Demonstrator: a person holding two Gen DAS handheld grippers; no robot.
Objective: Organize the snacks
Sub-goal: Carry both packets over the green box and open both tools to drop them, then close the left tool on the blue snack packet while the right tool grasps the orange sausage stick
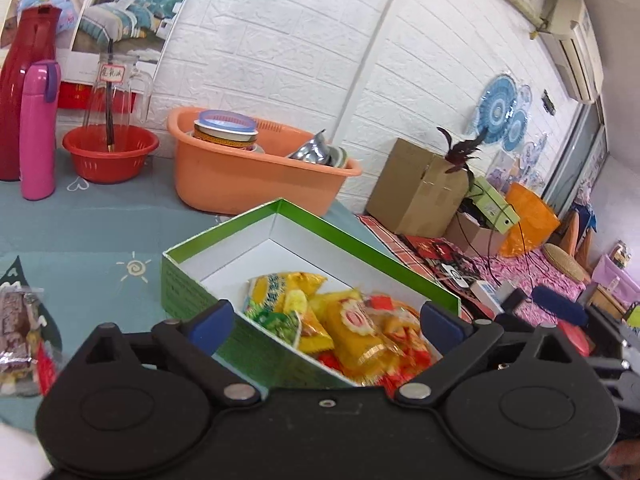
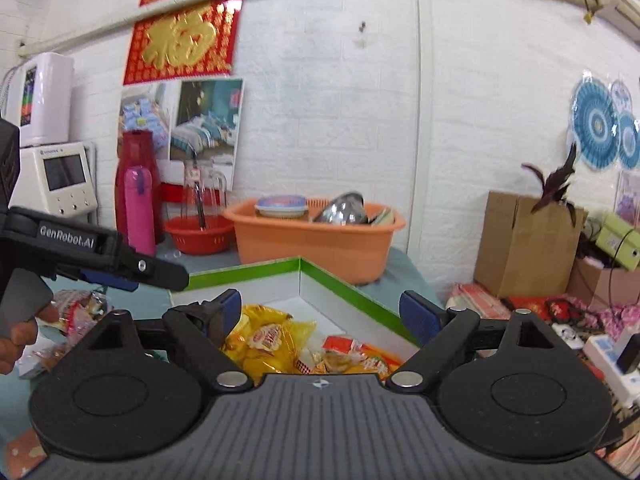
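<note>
The blue-grey surface carries an orange tub at the back and, just in front of it, the open green box, where the yellow and red snack packets lie heaped at the near end. Over that box the left gripper and right gripper both hang with jaws spread wide, nothing between them. A few loose wrapped snacks sit on the surface left of the box.
</note>
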